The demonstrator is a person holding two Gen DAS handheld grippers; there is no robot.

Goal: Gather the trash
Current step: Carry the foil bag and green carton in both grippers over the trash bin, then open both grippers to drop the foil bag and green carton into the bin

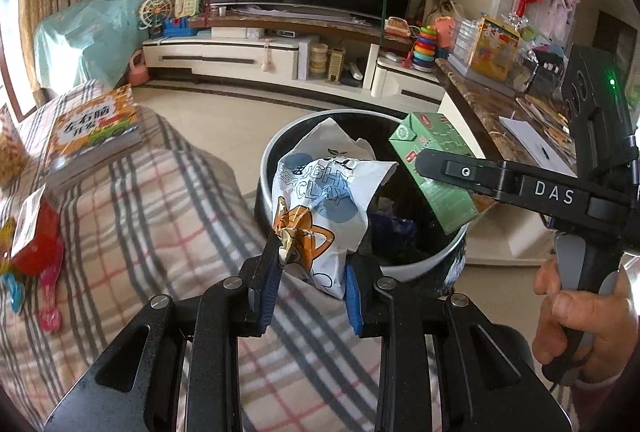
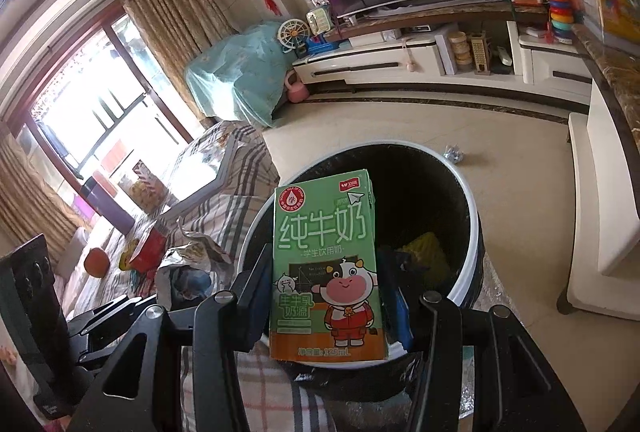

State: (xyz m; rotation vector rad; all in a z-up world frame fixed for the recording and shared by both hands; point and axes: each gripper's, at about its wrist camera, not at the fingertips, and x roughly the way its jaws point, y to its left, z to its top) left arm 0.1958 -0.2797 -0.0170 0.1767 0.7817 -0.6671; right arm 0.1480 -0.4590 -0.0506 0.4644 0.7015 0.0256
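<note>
My left gripper (image 1: 308,272) is shut on a crumpled white wrapper (image 1: 320,200) with blue dots and an orange cartoon cat, held over the near rim of a round bin (image 1: 420,264) with a white rim and black inside. My right gripper (image 2: 324,296) is shut on a green milk carton (image 2: 326,264) with a cartoon cow, upright above the bin (image 2: 472,216). In the left wrist view the right gripper (image 1: 436,168) reaches in from the right with the carton (image 1: 436,160) over the bin's far side. The wrapper (image 2: 192,260) and the left gripper's frame show at lower left in the right wrist view.
A plaid-covered sofa (image 1: 152,216) lies left of the bin, with a children's book (image 1: 96,128), a red packet (image 1: 36,240) and small wrappers on it. A marble-topped table (image 1: 492,112) stands to the right. Dark and yellow trash (image 2: 424,252) lies in the bin. A crumpled scrap (image 2: 454,153) lies on the floor.
</note>
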